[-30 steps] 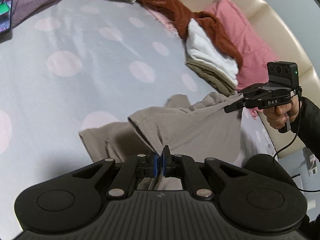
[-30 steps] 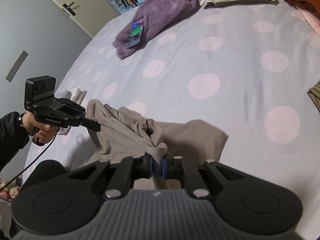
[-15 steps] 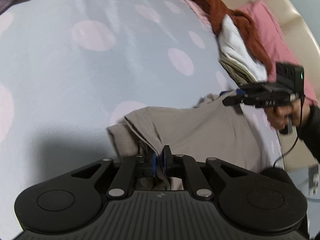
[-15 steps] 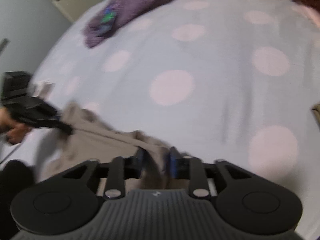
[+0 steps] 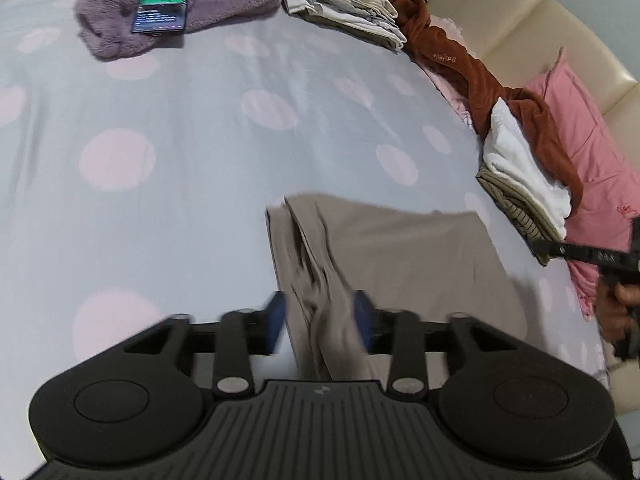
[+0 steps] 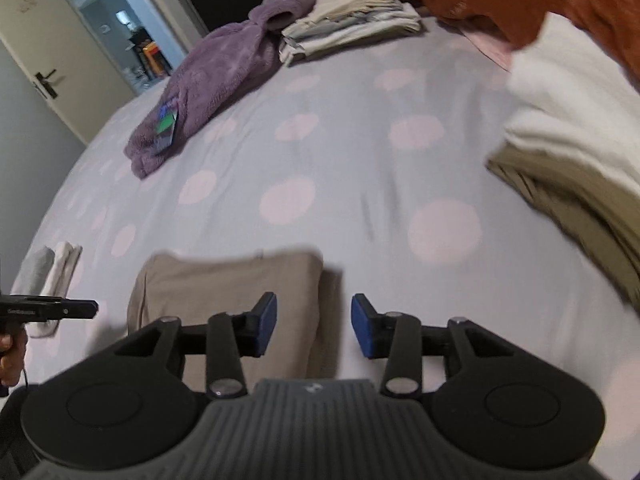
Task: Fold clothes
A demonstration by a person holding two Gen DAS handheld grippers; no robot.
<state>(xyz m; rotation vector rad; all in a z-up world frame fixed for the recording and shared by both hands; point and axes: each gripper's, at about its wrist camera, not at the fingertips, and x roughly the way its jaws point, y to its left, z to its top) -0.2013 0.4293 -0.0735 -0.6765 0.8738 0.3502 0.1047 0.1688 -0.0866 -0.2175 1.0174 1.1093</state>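
Observation:
A beige garment (image 5: 400,252) lies folded flat on the dotted bedsheet (image 5: 180,140). In the left wrist view my left gripper (image 5: 320,322) is open, its blue pads on either side of the garment's bunched left edge, which lies loose between them. In the right wrist view the same beige garment (image 6: 228,284) lies just ahead, and my right gripper (image 6: 314,326) is open over its right edge, holding nothing. The other gripper shows at each frame's side, held by a hand.
A purple fleece (image 5: 208,4) with a phone (image 5: 162,2) on it lies at the far side. A folded pale stack (image 5: 348,12), a rust-brown garment (image 5: 480,80), a white-and-striped stack (image 5: 524,184) and a pink pillow (image 5: 592,140) line the right. Small folded cloths (image 6: 52,276) lie left.
Both grippers were shut on the beige garment and holding it up; now both are open and the garment lies flat and folded on the sheet.

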